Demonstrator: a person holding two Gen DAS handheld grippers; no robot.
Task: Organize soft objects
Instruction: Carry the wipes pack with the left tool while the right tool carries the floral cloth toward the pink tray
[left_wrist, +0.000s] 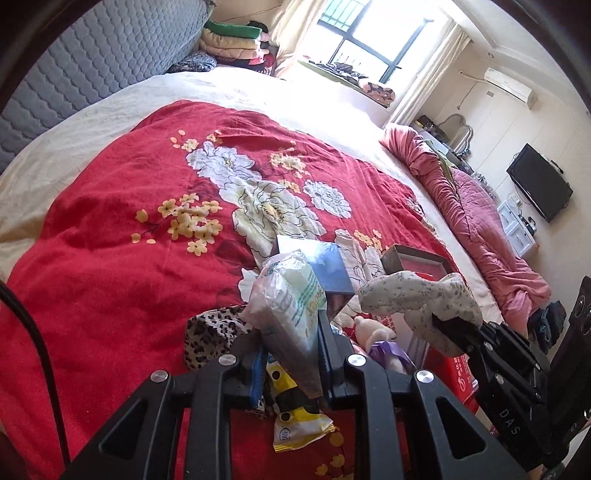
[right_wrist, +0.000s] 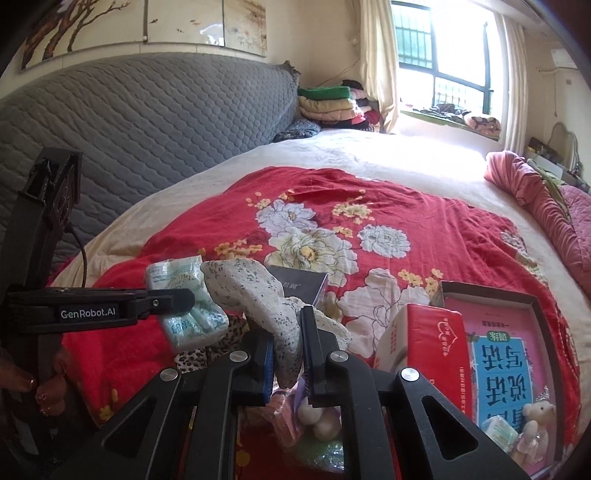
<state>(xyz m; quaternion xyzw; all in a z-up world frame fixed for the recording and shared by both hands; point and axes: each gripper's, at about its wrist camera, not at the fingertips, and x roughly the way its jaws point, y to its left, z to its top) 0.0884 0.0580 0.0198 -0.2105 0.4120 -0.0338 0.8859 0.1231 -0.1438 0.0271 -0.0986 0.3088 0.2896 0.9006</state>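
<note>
Bedroom, red floral quilt (left_wrist: 110, 258) over bed. Left gripper (left_wrist: 291, 350) pinched clear plastic tissue pack (left_wrist: 288, 295); right gripper (right_wrist: 288, 354) pinched speckled white sock (right_wrist: 255, 295). Both lifted above clutter at 6 o'clock. Best kept clamped, carried clear toward open cardboard box (right_wrist: 539, 306) at 3 o'clock.

Grey quilted headboard (right_wrist: 147, 122), barred window (right_wrist: 443, 48), wall television (left_wrist: 539, 182)

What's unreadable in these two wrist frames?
- Left wrist: the yellow printed packet is half hidden behind the left claw.
- Right wrist: the pale round plush pieces sit behind the right claw.
- Right wrist: the open pink-lined box is cut off by the fisheye rim.
</note>
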